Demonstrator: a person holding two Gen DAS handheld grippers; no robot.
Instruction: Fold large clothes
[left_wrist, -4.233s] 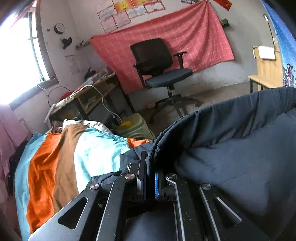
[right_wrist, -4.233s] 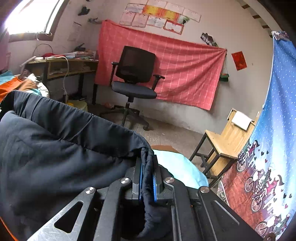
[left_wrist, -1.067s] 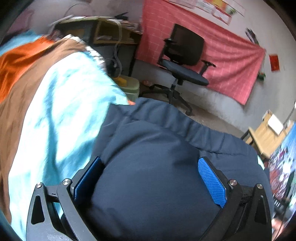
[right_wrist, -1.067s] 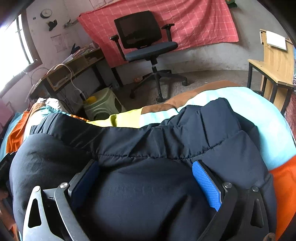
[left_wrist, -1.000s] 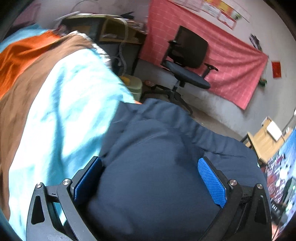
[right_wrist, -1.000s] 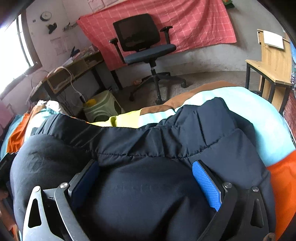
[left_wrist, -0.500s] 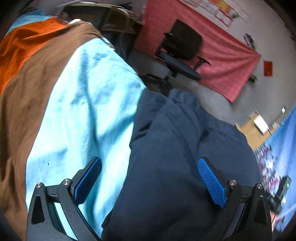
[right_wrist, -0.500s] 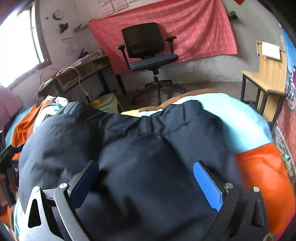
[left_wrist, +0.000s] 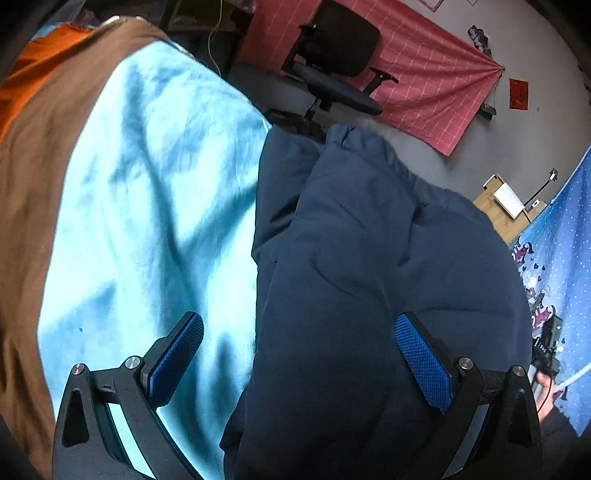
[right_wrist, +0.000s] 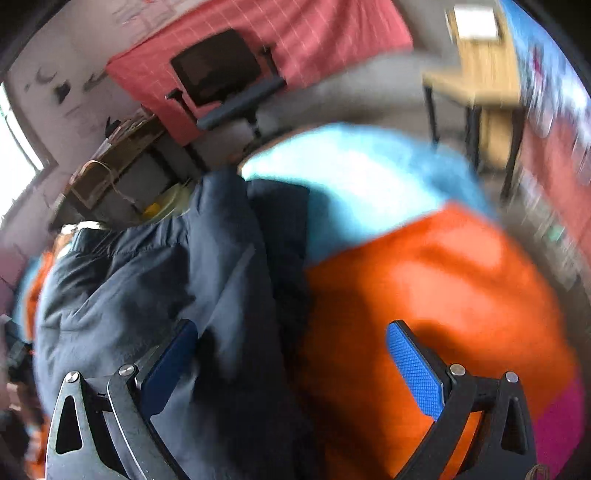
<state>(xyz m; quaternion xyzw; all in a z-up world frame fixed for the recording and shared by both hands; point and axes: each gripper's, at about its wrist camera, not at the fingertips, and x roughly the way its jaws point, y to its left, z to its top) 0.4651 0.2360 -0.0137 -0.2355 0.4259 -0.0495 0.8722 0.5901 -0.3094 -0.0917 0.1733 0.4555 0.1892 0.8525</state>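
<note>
A dark navy padded jacket (left_wrist: 369, 258) lies folded in a bulky heap on a striped bed cover (left_wrist: 147, 184). My left gripper (left_wrist: 299, 354) is open and empty, hovering over the jacket's left edge where it meets the light blue stripe. In the right wrist view, which is blurred, the jacket (right_wrist: 166, 280) fills the left half. My right gripper (right_wrist: 291, 358) is open and empty over the jacket's right edge, beside the orange stripe (right_wrist: 424, 280) of the cover.
A black office chair (left_wrist: 340, 74) stands past the bed before a red checked cloth (left_wrist: 424, 85) on the wall. A wooden chair (right_wrist: 476, 85) stands at the right. A cluttered desk (right_wrist: 118, 162) stands at the left wall. A blue curtain (left_wrist: 554, 258) hangs right.
Both grippers let go of the jacket and opened. The left has since swung left over the jacket's left edge; the right has swung right to its right edge, still moving fast.
</note>
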